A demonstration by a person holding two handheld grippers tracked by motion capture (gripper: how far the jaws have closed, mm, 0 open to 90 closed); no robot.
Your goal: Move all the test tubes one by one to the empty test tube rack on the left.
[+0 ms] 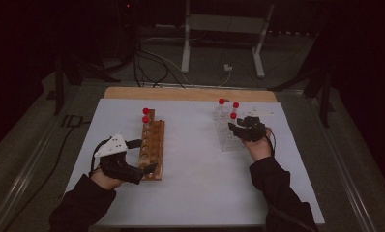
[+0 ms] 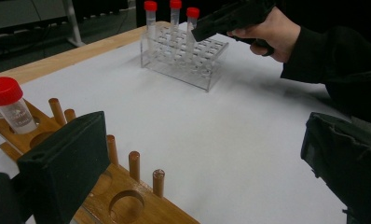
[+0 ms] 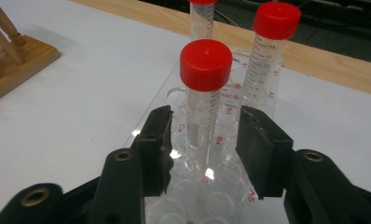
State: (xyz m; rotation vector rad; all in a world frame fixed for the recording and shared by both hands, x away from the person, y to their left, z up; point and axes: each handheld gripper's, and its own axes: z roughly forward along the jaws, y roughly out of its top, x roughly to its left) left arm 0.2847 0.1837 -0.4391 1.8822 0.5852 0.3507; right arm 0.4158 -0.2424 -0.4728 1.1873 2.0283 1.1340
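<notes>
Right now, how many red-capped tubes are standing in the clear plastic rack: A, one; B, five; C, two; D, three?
D: the clear rack holds three red-capped tubes, the nearest tube standing between the right gripper jaws.

Overhead; gripper views close, perhaps facing

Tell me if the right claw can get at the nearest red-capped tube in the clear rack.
Probably yes: the right claw already straddles the tube, jaws not yet touching it, with the neighbouring tubes standing behind, clear of them.
</notes>
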